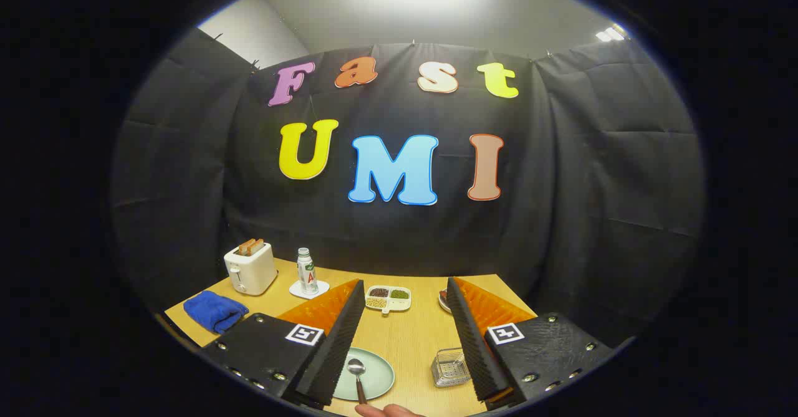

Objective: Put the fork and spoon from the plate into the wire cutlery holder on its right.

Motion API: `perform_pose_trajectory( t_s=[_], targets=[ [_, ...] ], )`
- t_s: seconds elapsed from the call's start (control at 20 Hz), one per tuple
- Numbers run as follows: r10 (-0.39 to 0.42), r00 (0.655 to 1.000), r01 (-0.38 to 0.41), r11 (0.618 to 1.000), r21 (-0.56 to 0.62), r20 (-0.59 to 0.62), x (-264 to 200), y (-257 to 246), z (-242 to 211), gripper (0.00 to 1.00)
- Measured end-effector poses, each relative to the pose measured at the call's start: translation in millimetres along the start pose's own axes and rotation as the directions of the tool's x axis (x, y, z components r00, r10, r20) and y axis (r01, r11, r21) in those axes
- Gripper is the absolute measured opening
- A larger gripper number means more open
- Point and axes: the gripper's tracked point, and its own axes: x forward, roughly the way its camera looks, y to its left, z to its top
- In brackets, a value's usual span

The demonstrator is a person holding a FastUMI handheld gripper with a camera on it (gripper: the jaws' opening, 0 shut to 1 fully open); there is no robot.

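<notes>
One spoon (357,373) on plate (368,374), wire cutlery holder (450,367) right of plate. Hand-held gripper (405,342) wide open, empty. Spoon likely light, stiff, slippery; pinch handle.

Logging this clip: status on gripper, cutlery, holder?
Gripper open, holding nothing. Metal spoon on pale green round plate between fingers. Wire cutlery holder right of plate. Nothing between them.

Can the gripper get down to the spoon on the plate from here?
Probably yes. The gripper has its fingers wide open, and the spoon lies uncovered on the plate between them, beside the left finger. A fingertip at the handle end may get in the way.
</notes>
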Motion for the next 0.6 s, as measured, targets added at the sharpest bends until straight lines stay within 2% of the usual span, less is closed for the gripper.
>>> perform_pose_trajectory(
  t_s=[0.6],
  targets=[
    [0.026,0.999,-0.028,0.999,-0.041,-0.035,0.7,19.9,-16.4,0.81]
  ],
)
